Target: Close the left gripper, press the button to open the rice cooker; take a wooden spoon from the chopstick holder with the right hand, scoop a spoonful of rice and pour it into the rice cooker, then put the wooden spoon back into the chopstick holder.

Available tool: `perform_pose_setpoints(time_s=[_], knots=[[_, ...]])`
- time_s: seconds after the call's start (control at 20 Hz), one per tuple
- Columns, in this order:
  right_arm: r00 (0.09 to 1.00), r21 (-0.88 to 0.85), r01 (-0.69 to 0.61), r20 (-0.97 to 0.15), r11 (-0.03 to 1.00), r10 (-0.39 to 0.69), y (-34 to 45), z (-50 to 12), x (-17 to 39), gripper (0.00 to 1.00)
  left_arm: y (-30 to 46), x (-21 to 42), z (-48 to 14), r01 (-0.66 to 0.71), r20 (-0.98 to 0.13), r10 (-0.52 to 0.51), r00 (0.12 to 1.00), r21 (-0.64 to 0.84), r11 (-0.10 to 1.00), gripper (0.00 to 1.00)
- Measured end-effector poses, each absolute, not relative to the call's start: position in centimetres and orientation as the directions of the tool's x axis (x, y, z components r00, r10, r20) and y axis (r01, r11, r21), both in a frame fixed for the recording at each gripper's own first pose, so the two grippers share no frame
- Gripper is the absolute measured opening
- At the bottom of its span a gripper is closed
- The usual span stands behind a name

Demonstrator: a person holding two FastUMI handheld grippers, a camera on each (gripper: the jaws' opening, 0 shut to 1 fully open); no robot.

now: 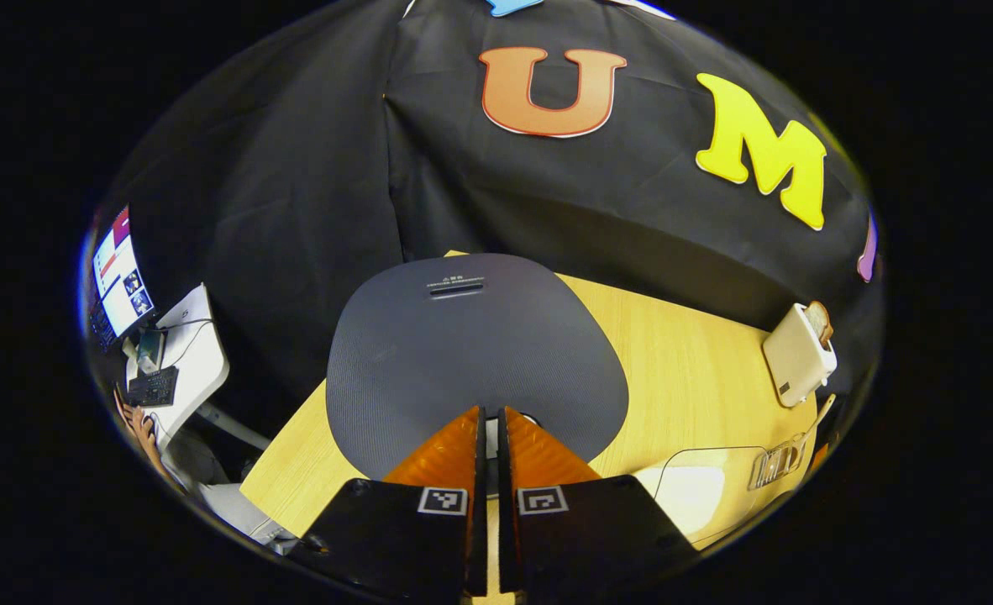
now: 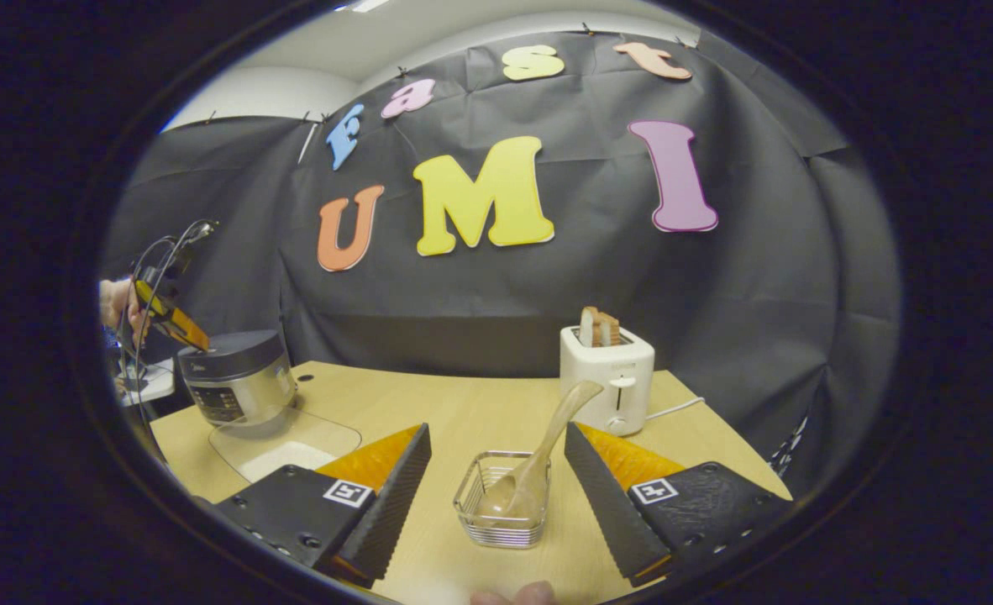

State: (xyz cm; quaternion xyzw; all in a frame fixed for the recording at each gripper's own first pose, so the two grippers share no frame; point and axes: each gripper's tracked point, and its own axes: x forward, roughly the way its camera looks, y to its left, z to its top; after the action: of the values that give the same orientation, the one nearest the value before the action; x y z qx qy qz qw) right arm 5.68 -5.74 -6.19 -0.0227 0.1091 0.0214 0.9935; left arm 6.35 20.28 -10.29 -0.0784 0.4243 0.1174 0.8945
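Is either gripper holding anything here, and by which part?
Nothing held. Left gripper is shut empty above the rice cooker; right gripper is open around the wooden spoon, not touching.

No text on any object is legible.

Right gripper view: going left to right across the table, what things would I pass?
Rice cooker with the left gripper over its lid → clear bowl of rice → wire chopstick holder holding the wooden spoon → white toaster with bread in it.
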Motion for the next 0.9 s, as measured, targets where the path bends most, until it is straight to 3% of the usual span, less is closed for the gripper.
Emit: perform_pose_setpoints(time_s=[0.05,0.1,0.2,0.3,0.35,0.4,0.5,0.55,0.65,0.9], knots=[[0.977,-0.049,-0.034,-0.213,0.998,0.023,-6.3,-6.0,5.4,0.92,20.2,6.3,-9.9,-0.264,-0.778,0.148,0.611,-0.025,0.964,0.08],[0.979,-0.051,-0.022,-0.205,0.998,0.011,-6.8,-5.7,5.0,0.92,19.8,6.7,-9.0,-0.238,-0.735,0.124,0.667,-0.053,0.970,0.07],[0.983,-0.060,0.010,-0.185,0.998,-0.020,-7.6,-4.9,4.4,0.99,19.9,8.0,-5.5,-0.239,-0.633,0.143,0.761,-0.069,0.968,0.17],[0.984,-0.073,0.031,-0.174,0.997,-0.044,-8.1,-4.3,3.7,0.92,20.0,8.9,-1.1,-0.237,-0.500,0.171,0.849,-0.071,0.969,0.24],[0.985,-0.078,0.038,-0.164,0.996,-0.050,-8.0,-3.9,3.3,0.96,19.7,8.8,1.0,-0.229,-0.452,0.169,0.876,-0.080,0.970,0.59],[0.987,-0.088,0.043,-0.151,0.995,-0.056,-8.0,-3.3,3.0,0.96,18.6,8.5,1.7,-0.200,-0.446,0.135,0.885,-0.102,0.974,0.56],[0.990,-0.098,0.056,-0.120,0.994,-0.067,-8.2,-2.2,2.3,0.95,16.6,6.5,1.2,-0.137,-0.478,0.055,0.876,-0.138,0.981,0.82],[0.991,-0.086,0.057,-0.113,0.995,-0.067,-8.2,-1.9,2.0,0.95,17.0,5.9,1.2,-0.142,-0.482,0.073,0.873,-0.108,0.984,0.94],[0.992,-0.050,0.047,-0.113,0.998,-0.052,-8.2,-1.9,1.5,0.92,17.8,4.6,1.4,-0.146,-0.454,0.110,0.884,-0.045,0.988,1.00],[0.988,-0.018,0.031,-0.154,0.999,-0.034,-8.8,-3.1,1.5,0.95,19.6,2.3,4.5,-0.179,-0.391,0.155,0.907,-0.025,0.984,0.99]])
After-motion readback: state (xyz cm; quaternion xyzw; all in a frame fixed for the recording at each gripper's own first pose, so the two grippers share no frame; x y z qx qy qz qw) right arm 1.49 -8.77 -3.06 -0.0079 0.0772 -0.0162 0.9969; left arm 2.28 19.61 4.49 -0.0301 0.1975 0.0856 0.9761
